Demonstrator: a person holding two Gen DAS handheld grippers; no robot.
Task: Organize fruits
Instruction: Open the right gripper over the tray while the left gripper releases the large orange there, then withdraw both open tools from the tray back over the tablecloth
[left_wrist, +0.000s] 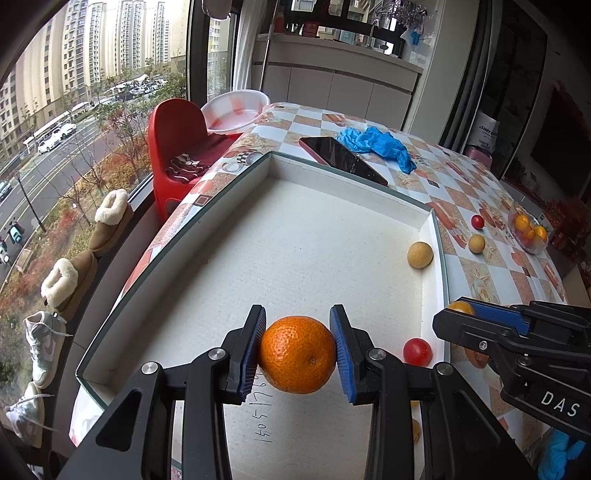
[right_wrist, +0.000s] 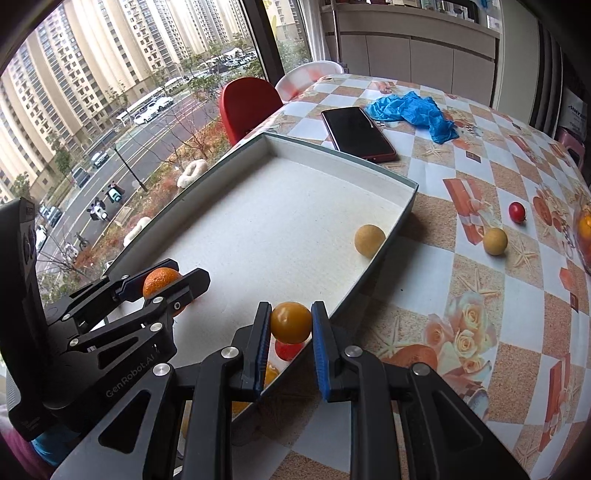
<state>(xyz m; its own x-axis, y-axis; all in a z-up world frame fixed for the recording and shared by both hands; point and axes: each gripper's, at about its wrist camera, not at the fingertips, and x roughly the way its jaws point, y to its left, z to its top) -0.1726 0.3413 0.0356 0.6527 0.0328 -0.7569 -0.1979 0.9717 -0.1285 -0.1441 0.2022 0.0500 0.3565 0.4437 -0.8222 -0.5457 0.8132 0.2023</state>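
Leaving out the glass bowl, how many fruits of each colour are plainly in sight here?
Small red round tomatoes: 2
Tan round fruits: 2
Big orange mandarin: 1
Small amber round fruit: 1
Total: 6
Orange bits half hidden in the white tray: uncounted.

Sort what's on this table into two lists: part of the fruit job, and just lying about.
Job: orange in left gripper; yellow fruit in right gripper; white tray; tan fruit; loose red tomato; fruit bowl.

Lying about: phone; blue gloves.
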